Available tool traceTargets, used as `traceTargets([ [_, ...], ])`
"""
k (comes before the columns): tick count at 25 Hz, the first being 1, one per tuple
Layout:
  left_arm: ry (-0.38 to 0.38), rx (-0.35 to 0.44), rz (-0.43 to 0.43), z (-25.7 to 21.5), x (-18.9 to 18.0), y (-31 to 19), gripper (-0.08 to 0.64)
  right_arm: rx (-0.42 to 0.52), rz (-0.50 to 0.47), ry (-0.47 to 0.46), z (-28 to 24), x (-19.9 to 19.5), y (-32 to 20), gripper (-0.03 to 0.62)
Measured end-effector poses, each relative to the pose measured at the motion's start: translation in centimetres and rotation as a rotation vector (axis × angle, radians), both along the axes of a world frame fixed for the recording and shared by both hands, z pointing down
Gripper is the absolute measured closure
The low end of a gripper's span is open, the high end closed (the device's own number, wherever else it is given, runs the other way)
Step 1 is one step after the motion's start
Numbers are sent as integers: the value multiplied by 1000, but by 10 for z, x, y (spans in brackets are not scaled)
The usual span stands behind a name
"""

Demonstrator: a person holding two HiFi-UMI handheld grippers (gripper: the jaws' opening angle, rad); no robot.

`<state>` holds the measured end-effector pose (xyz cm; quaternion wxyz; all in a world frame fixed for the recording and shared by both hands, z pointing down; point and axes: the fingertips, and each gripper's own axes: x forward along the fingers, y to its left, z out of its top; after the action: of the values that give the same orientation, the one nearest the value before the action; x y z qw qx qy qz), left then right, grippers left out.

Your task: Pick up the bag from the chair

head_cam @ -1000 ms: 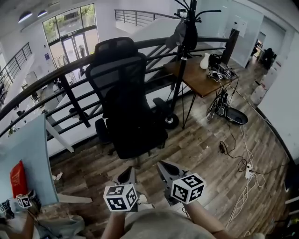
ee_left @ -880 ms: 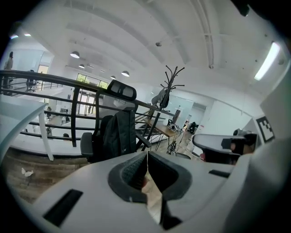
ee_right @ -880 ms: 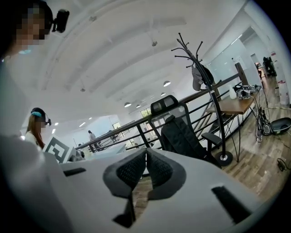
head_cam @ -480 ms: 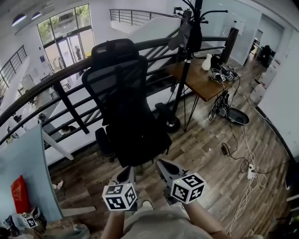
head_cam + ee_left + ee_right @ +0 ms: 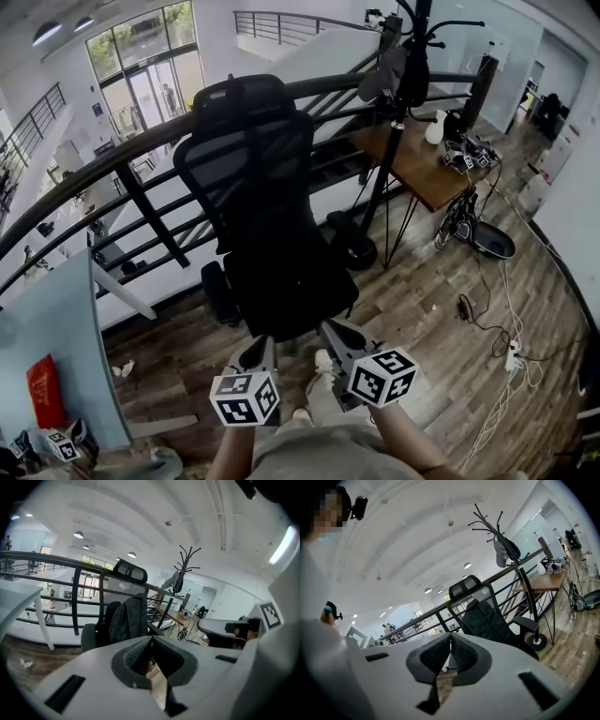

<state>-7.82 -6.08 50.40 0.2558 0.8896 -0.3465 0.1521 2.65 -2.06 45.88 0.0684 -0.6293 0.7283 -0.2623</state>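
Observation:
A black bag stands upright on the seat of a black mesh office chair, leaning against its backrest. In the left gripper view the bag is straight ahead of the jaws, and in the right gripper view the bag sits a little to the right. My left gripper and right gripper are side by side just short of the seat's front edge, touching nothing. Both pairs of jaws are shut with nothing between them, as the left gripper and the right gripper show in their own views.
A dark metal railing runs behind the chair. A coat stand and a wooden desk stand to the right, with cables on the wooden floor. A pale table is at the left.
Both grippers have moved forward together toward the chair, which now sits closer to them and larger in view. Their jaws stayed shut.

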Motion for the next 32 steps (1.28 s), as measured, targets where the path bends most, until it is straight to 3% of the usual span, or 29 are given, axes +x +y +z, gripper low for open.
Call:
traceTargets([
  [21,-2,-15,-201,13,63,-146,555,-11,-232,-43,6,68,-172,591],
  [29,9,-23,-291,15,69,-180,555,-23,-367,-159,21,72,-225,589],
  [31,7,-28,-308,17,69,-188,555,-10,-405,-214,23,70,-236,562],
  [32,7,-30,-315,18,70,-192,555,1,-431,-237,24,68,-241,501],
])
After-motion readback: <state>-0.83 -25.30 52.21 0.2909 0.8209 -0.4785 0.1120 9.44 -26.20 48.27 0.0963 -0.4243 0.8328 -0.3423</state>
